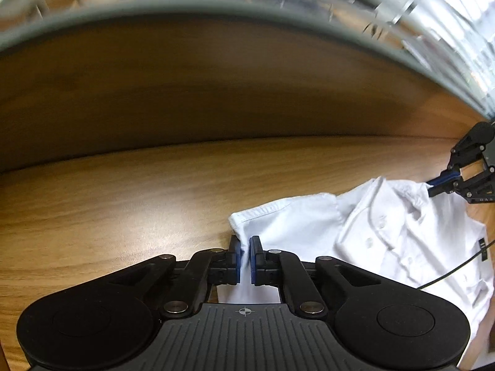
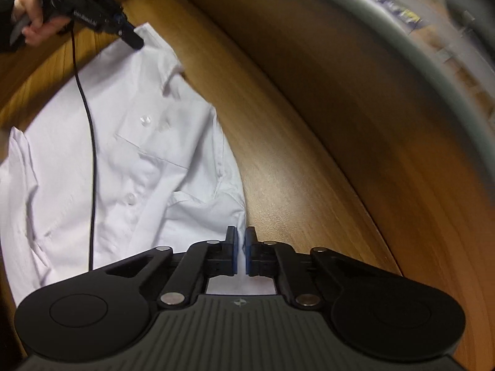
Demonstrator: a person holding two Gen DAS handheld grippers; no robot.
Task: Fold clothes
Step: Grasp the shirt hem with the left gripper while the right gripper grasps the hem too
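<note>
On the wooden table, left gripper and right gripper each pinch the white shirt by thin edges, so uneven pulling could slip fabric free or skew the fold.

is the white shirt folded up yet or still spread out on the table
Mostly spread out. The white shirt lies front up on the wooden table, button placket and pocket showing, while the left gripper and right gripper each pinch an edge.
</note>
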